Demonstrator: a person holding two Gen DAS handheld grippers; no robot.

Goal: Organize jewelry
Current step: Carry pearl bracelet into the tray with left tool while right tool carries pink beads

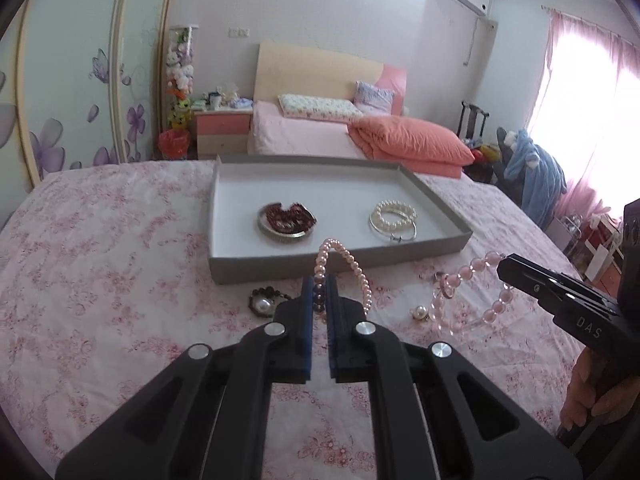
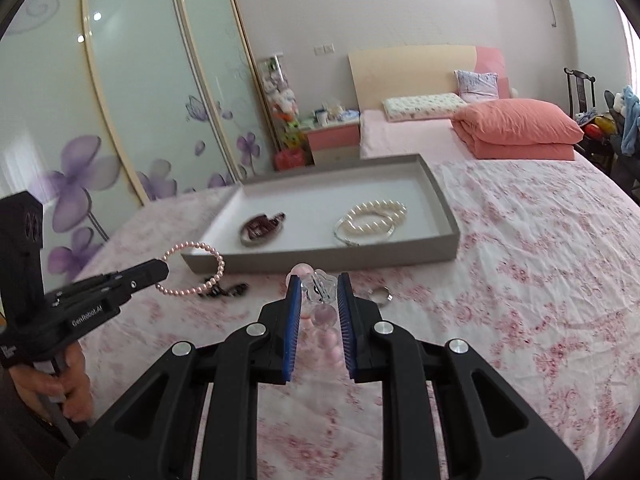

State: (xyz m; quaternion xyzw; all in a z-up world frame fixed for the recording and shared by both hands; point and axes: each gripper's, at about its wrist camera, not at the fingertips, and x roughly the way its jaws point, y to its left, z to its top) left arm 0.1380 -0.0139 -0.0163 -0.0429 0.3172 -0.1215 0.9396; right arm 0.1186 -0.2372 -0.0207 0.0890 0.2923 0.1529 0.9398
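Pink pearl bracelet point(image 1: 344, 268) pinched tight in our left gripper point(image 1: 319, 280); right gripper point(image 2: 318, 284) half-closed around translucent bead bracelet point(image 1: 476, 296), both short of tray point(image 1: 440, 200). We lift clear over rim, release gently.

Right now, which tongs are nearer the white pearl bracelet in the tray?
Right, narrowly. The right tongs, holding the translucent pink bead bracelet, sit just in front of the white pearl bracelet. The left tongs, holding the small pink pearl bracelet, are off to its left.
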